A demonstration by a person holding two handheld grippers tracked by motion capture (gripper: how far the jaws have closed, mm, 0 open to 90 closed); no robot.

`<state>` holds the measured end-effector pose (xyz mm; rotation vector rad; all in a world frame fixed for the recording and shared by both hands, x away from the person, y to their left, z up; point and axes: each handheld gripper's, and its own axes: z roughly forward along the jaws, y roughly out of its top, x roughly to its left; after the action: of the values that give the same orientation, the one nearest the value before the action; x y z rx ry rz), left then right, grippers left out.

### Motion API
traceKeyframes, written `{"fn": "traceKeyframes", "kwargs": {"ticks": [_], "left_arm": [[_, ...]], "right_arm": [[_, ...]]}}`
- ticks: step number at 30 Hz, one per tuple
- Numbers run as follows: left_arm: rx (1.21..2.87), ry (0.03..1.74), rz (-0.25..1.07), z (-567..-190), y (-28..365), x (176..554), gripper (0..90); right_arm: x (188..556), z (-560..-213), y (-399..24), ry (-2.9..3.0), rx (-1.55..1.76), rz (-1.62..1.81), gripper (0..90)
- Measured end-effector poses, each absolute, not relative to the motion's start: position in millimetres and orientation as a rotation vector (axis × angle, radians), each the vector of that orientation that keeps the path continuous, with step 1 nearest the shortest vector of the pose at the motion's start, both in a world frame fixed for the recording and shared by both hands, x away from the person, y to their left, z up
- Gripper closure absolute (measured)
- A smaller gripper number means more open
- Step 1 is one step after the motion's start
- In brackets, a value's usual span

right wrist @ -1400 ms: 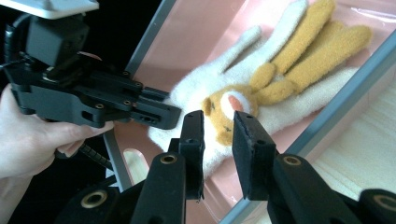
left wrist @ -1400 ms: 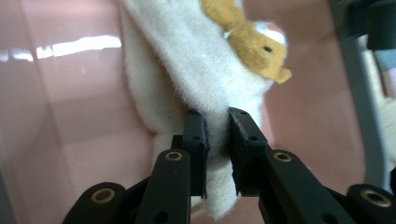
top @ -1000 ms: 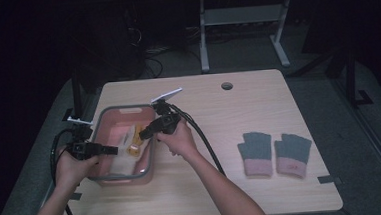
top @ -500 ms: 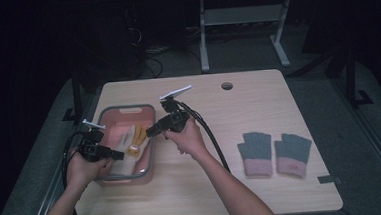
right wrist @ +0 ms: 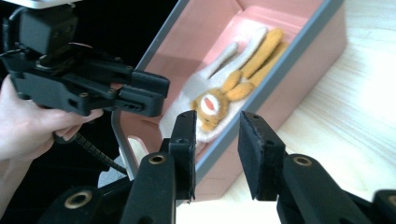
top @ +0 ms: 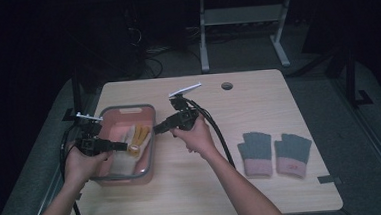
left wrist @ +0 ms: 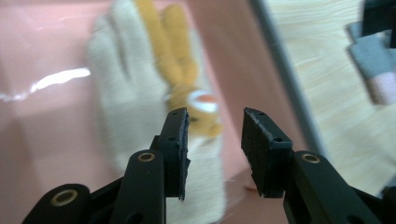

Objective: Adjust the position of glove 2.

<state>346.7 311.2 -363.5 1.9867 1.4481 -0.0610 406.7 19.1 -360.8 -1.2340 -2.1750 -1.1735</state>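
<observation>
Lying in one pink bin point(top: 149, 140), two gloves point(top: 130, 141) sit beneath two released, just-widened tongs point(top: 129, 147).

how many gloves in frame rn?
3, maybe more hidden. Two grey-and-pink gloves lie side by side on the table's right: left grey glove, right grey glove. A cream-and-orange glove lies in the pink bin; a matching one could be underneath.
</observation>
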Motion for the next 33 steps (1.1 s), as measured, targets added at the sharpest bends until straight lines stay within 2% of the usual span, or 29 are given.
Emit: {"fn": "traceKeyframes", "kwargs": {"ticks": [4,25,33], "left_arm": [[1.967,1.415,-0.089,-358,304,347,58.2],[1.973,1.27,-0.058,-338,268,347,38.1],[1.986,1.215,-0.067,-333,250,346,36.4]], "right_arm": [[406,-360,10,-2.171,-1.25,-1.185,64.2],[400,-351,-33,-2.202,-1.329,-1.238,54.8],[397,-349,-55,-2.226,-1.368,-1.233,52.4]]}}
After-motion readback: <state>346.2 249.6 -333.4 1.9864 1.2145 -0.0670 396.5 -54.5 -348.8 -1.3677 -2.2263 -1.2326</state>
